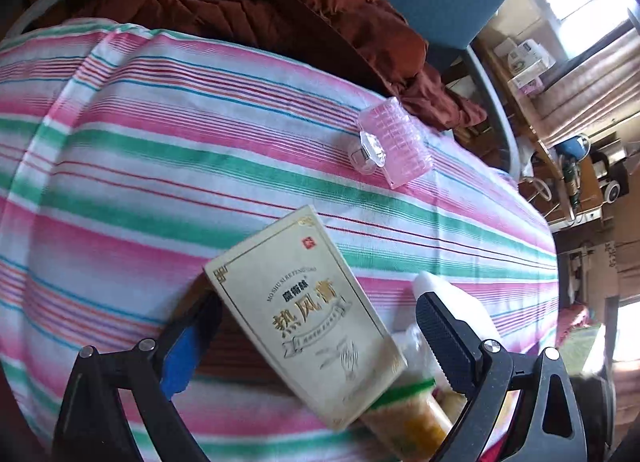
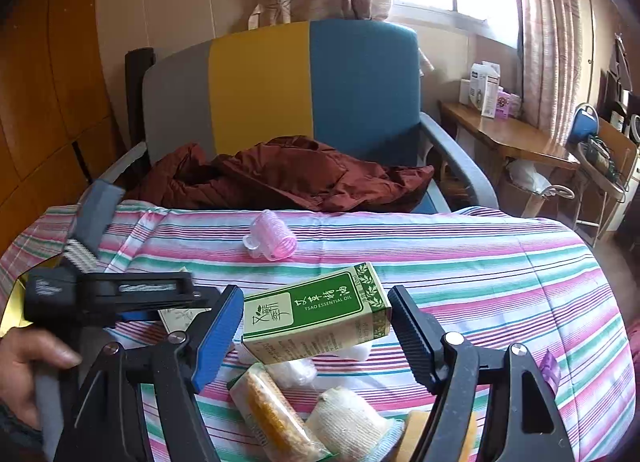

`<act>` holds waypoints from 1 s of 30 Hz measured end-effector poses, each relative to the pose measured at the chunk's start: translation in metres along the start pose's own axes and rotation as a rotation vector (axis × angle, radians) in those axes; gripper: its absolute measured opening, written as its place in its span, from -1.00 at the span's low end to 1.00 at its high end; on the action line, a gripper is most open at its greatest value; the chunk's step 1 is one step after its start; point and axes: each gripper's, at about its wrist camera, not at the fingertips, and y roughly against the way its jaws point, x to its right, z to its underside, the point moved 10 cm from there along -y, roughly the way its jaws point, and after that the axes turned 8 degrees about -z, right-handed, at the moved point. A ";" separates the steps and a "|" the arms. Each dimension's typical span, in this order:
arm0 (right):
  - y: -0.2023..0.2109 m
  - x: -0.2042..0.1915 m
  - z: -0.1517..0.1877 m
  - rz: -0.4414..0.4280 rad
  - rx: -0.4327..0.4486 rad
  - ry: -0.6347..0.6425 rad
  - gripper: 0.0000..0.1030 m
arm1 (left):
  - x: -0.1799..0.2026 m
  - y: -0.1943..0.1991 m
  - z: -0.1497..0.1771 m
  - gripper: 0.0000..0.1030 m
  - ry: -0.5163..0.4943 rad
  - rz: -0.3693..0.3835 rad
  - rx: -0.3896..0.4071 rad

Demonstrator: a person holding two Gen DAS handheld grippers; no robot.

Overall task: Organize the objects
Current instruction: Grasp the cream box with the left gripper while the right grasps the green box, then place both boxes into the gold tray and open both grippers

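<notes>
Green box (image 2: pixel 316 316) (right view only).

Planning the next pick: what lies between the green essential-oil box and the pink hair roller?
Only bare striped cloth lies between the green box and the pink roller, in the right wrist view.

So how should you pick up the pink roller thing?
Grip the pink hair roller across its round middle, coming down from above. It lies on its side on the striped cloth, apart from everything else, so fingers can go down on either side of its curved, ridged body.
</notes>
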 end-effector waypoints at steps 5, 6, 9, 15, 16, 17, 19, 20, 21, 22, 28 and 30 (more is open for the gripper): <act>-0.003 0.000 0.003 -0.013 -0.014 0.006 0.46 | 0.011 0.009 0.017 0.23 -0.218 0.010 0.055; -0.003 -0.004 0.004 -0.019 -0.017 0.020 0.46 | 0.011 0.015 0.022 0.17 -0.272 -0.003 0.083; -0.004 -0.016 0.007 -0.039 -0.020 0.059 0.46 | -0.001 0.032 0.038 0.06 -0.388 -0.031 0.140; -0.014 -0.039 0.020 -0.079 -0.062 0.125 0.46 | -0.025 0.056 0.068 0.05 -0.472 -0.024 0.198; -0.017 -0.045 0.023 -0.089 -0.074 0.136 0.46 | -0.027 0.059 0.072 0.05 -0.466 -0.017 0.202; -0.018 -0.048 0.026 -0.093 -0.081 0.146 0.46 | -0.033 0.067 0.075 0.05 -0.451 -0.006 0.205; -0.021 -0.056 0.031 -0.103 -0.097 0.161 0.46 | -0.041 0.081 0.079 0.05 -0.427 0.010 0.224; -0.022 -0.060 0.032 -0.109 -0.103 0.163 0.46 | -0.048 0.093 0.081 0.05 -0.417 0.014 0.243; -0.023 -0.064 0.034 -0.116 -0.112 0.165 0.46 | -0.054 0.102 0.082 0.05 -0.410 0.013 0.256; -0.024 -0.069 0.036 -0.122 -0.123 0.167 0.46 | -0.062 0.111 0.082 0.05 -0.401 0.014 0.268; -0.014 -0.126 0.036 -0.214 -0.153 0.208 0.46 | -0.135 0.168 0.077 0.06 -0.298 -0.010 0.332; -0.010 -0.153 0.035 -0.257 -0.153 0.220 0.46 | -0.167 0.183 0.073 0.06 -0.256 -0.035 0.346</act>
